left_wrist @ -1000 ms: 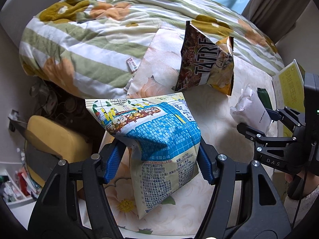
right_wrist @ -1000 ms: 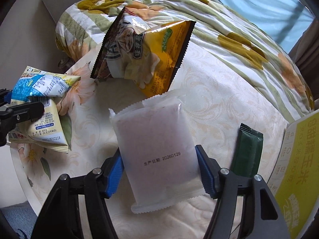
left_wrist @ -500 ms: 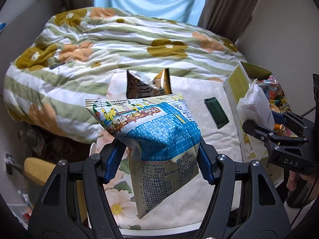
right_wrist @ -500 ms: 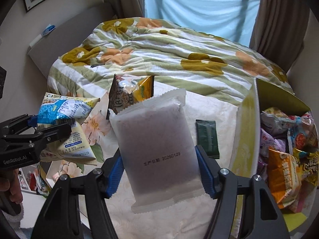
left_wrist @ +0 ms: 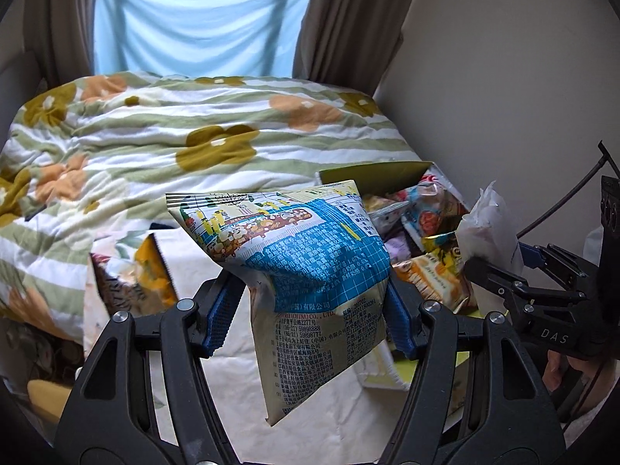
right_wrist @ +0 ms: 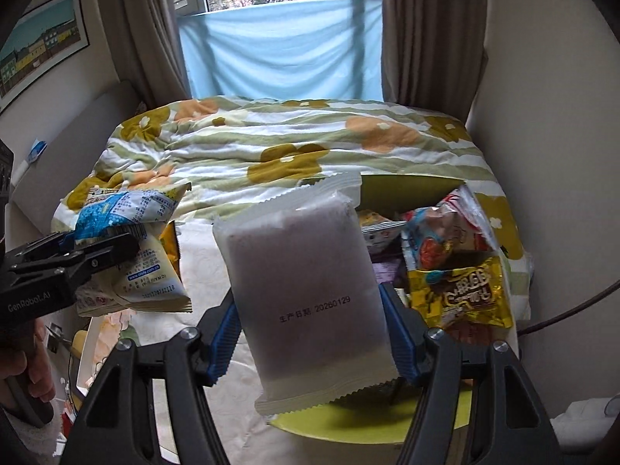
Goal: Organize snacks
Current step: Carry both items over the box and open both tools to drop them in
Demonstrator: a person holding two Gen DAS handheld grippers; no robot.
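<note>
Left gripper (left_wrist: 306, 317): jaws clamped on blue-and-cream snack bag (left_wrist: 302, 271), held between the pads. Right gripper (right_wrist: 310, 339): jaws clamped on frosted white packet (right_wrist: 306, 290); snack-filled yellow-green box (right_wrist: 407, 188) lies just beyond and right of them

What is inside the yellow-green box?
The yellow-green box holds many snack packets, a gold bag on top. Its lower layers and near corner are hidden behind the white packet.

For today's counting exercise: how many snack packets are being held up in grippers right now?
2. The blue-and-cream packet is clamped in the left gripper; the frosted white packet is clamped in the right gripper. Both hang near the yellow-green box of snacks.
</note>
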